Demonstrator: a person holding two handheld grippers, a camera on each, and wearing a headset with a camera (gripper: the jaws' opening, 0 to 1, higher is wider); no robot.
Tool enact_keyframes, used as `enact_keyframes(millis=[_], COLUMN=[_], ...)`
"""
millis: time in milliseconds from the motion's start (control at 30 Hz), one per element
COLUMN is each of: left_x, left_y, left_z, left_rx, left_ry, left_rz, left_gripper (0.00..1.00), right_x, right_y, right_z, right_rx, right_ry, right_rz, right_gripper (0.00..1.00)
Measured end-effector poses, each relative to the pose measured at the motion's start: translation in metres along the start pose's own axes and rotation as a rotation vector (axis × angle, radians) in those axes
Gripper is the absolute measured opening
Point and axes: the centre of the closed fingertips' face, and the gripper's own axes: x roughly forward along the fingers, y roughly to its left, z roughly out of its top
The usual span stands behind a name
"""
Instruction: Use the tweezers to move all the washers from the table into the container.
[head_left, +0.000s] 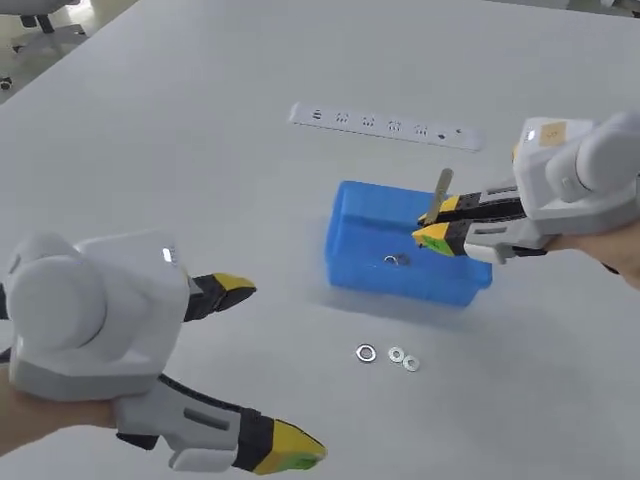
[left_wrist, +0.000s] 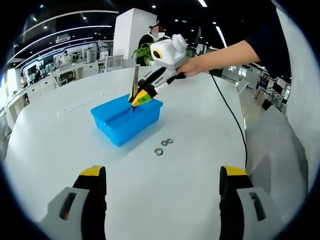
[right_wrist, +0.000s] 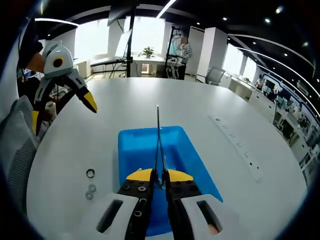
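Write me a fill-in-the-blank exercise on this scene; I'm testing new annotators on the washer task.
1. The right gripper is shut on the ____, above the blue container.
2. ____ washers lie on the table outside the container.
3. The left gripper has its jaws ____ and holds nothing.
Missing words: tweezers; three; open.

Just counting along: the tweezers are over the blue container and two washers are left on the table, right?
Not two: three washers lie on the table, as the head view shows. The tweezers are over the blue container.
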Motion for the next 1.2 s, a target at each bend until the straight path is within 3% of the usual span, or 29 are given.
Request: enact_keyframes(millis=[333,600,767,933,1033,1200], left_x=[-0.008,-0.013,-0.012,-0.007,-0.005,0.003], left_y=[0.006,0.008,0.011,0.027,0.04,0.048], left_z=[-0.001,-0.003,0.002,0.018,0.039,0.059], left_rx=[-0.012,-0.016,-0.005,0.006,0.002,0.051], left_ry=[0.005,0.011,0.005,-0.032,-0.085,-0.093], left_rz=[0.018,0.029,0.037,0.064,0.094,0.084], left_gripper=[0.98,0.97,0.97,0.97,0.96,0.94], right_x=[0.01,0.012,0.009,0.006,0.004,0.002], right_y=[0.006,0.006,0.006,0.005,0.004,0.003], right_z=[-0.006,-0.001,0.001,0.002,0.002,0.003], right_rx=[0.026,0.034,0.032,0.029,0.028,0.021], right_ry=[0.002,-0.007,-0.009,-0.004,-0.002,0.004], right_rz=[0.012,0.011,0.007,-0.002,-0.008,-0.012], right_gripper=[0.1,0.1,0.1,0.1,0.1,0.1])
